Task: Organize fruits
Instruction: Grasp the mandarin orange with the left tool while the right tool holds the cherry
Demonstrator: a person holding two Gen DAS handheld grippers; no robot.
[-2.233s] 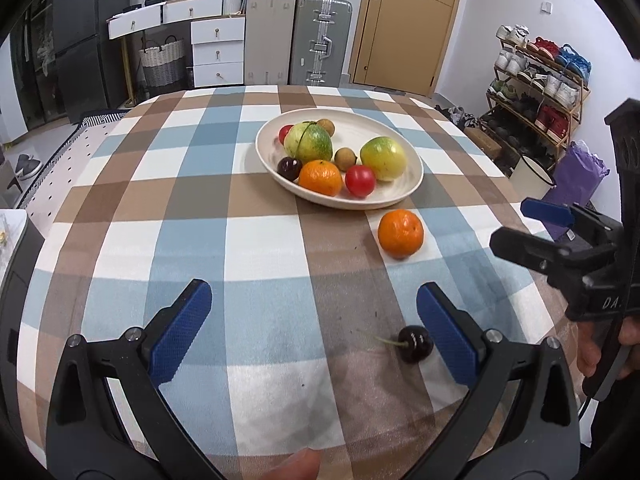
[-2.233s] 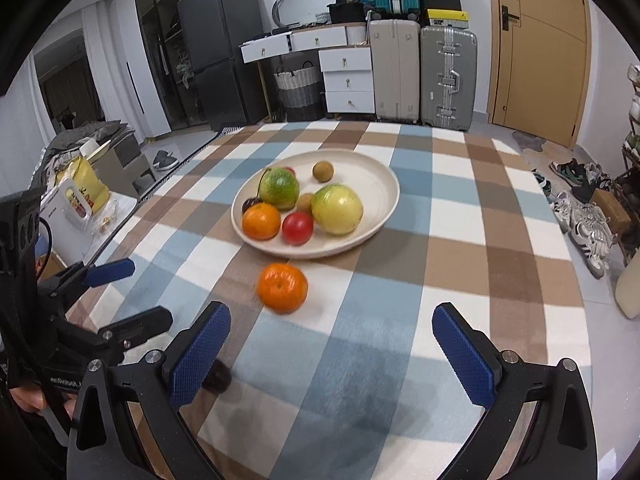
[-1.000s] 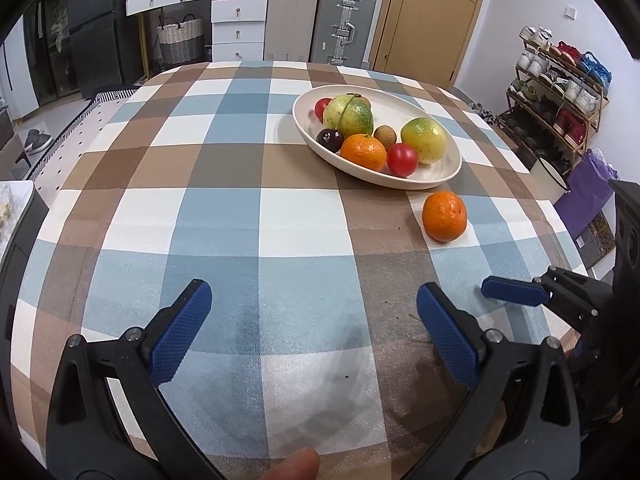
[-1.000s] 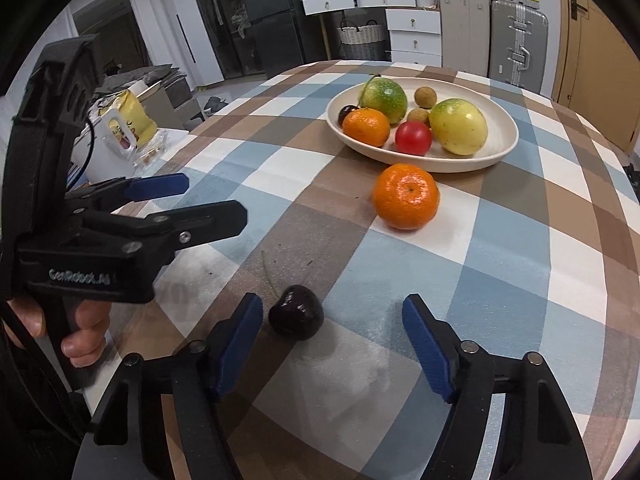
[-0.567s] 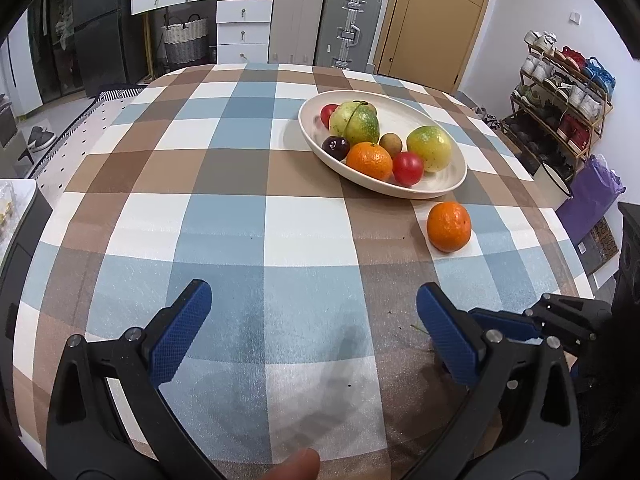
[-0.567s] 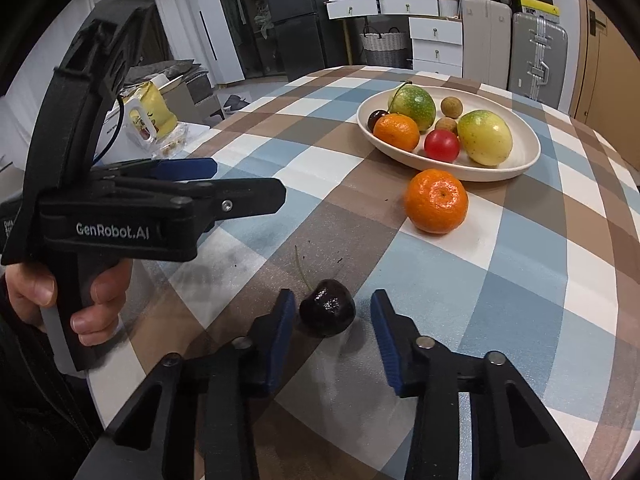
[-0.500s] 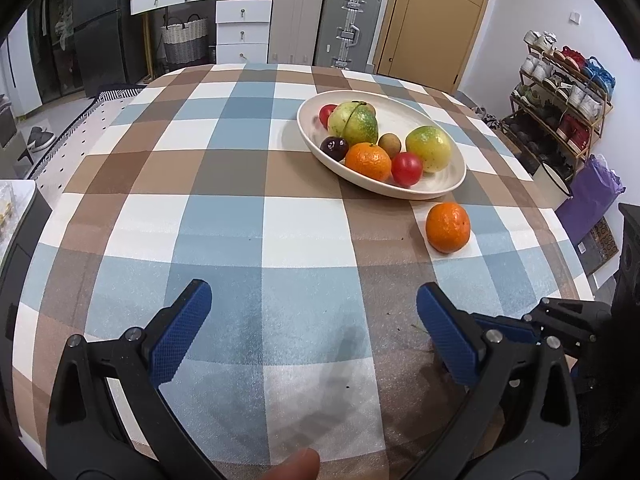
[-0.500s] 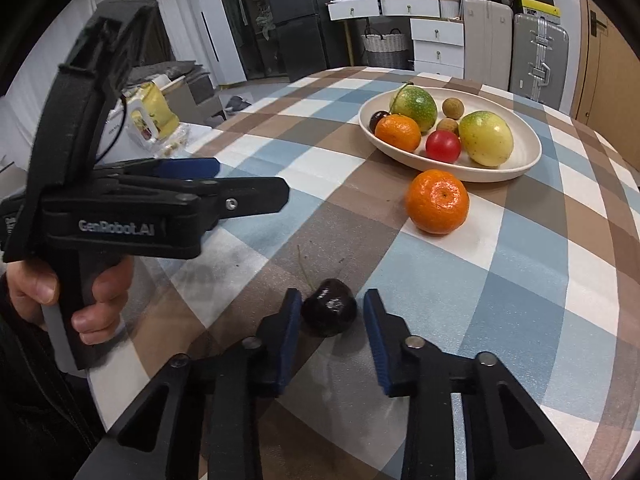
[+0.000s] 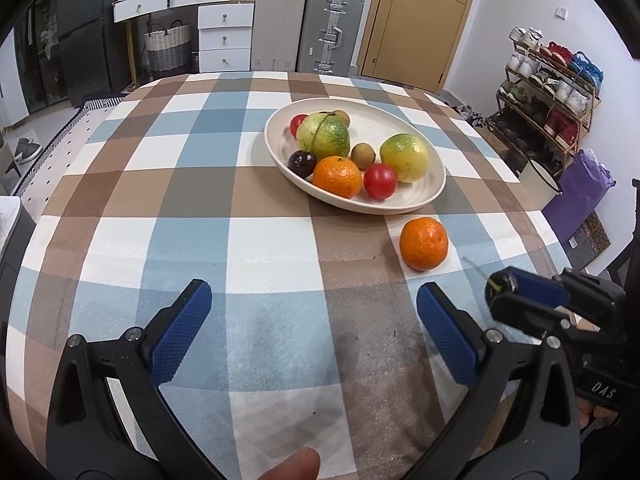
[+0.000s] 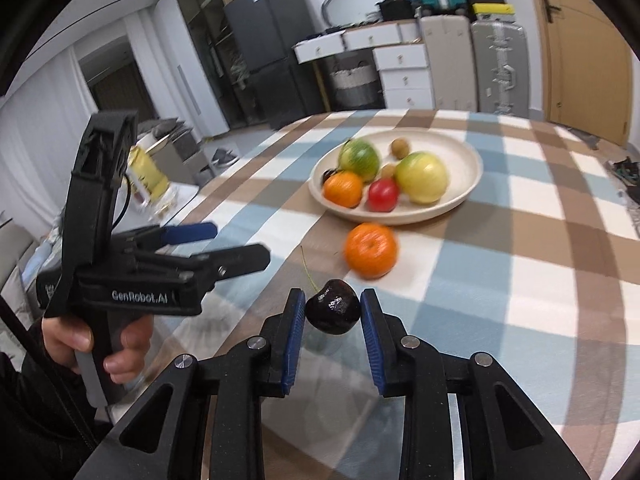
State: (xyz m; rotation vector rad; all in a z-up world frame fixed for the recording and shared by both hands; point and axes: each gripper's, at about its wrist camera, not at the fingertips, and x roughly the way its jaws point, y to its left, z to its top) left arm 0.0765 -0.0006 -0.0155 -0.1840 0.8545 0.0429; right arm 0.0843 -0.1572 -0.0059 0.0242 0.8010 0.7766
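My right gripper (image 10: 332, 312) is shut on a dark cherry (image 10: 333, 312) with a thin stem and holds it lifted above the checked tablecloth. In the left wrist view the right gripper (image 9: 505, 289) shows at the right edge with the stem sticking out. A loose orange (image 10: 371, 249) lies on the cloth just in front of a cream bowl (image 10: 468, 184); in the left wrist view the orange (image 9: 423, 243) is below the bowl (image 9: 434, 196). The bowl holds several fruits. My left gripper (image 9: 312, 320) is open and empty over the near cloth, and it shows at the left of the right wrist view (image 10: 236, 248).
The round table (image 9: 120, 220) has a checked cloth and its edge falls off close on the right. A shoe rack (image 9: 552, 92) stands past that edge. Suitcases (image 9: 334, 28), drawers (image 9: 226, 36) and a door stand behind the table.
My right gripper closed on the cherry and lifted it off the cloth. The left gripper stayed open and shifted a little.
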